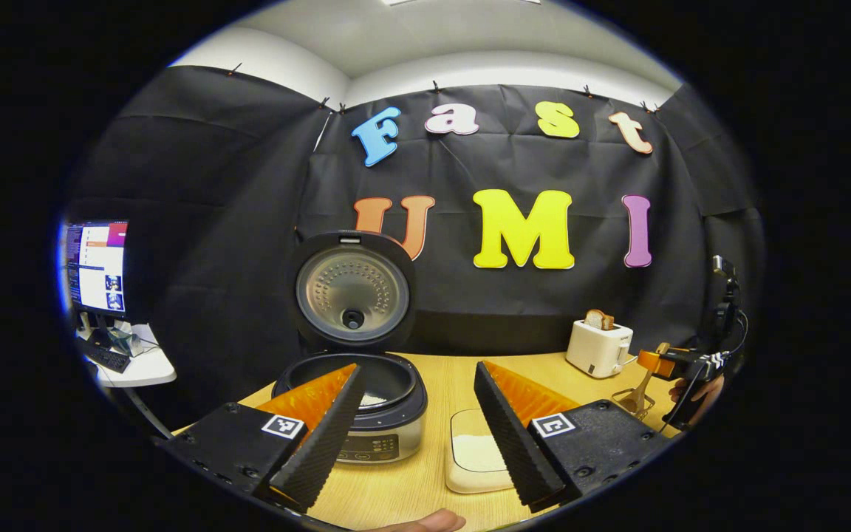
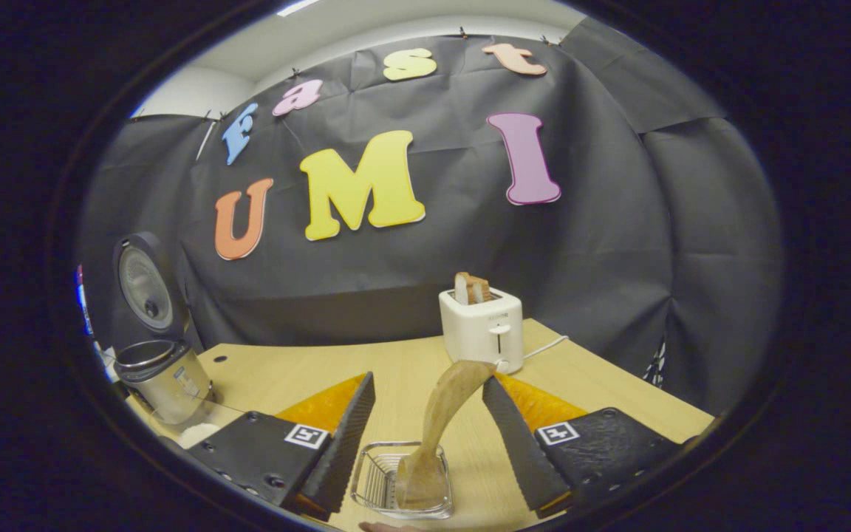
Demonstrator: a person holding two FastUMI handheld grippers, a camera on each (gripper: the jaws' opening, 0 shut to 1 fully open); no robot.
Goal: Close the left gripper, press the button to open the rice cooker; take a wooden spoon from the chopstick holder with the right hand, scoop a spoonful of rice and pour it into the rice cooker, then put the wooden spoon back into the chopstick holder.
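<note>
rice cooker (image 1: 355, 384) open at the back left of the counter (image 1: 433, 377), lid (image 1: 352, 288) upright, a little white rice visible in the pot; button step judged done. white tray of rice (image 1: 476, 452) just beside the cooker on the counter, seen between the fingers of the left claw (image 1: 418, 432). left claw spread wide, holding nothing, hovering in front of cooker and tray.

in the right gripper view, wooden spoon (image 2: 444, 414) standing in the wire chopstick holder (image 2: 402, 480), bowl end down in the basket, handle curving up toward the toaster (image 2: 482, 329). right claw (image 2: 425, 436) wide apart, spoon between the fingers but touched by neither, as far as can be told. in the left gripper view, right claw (image 1: 673, 363) far to the right near the holder, with the hand (image 1: 699, 391) that carries it.

with rice already in the pot, probably the last step: spoon set back in the holder, grip let go. can't rule out the opposite, claw about to close for the first pick-up.

next move, if returning: lift straight up and away without catching the handle, since a nudge could tip the light wire holder. if picking: narrow the fingers squarely on the handle before lifting.
</note>
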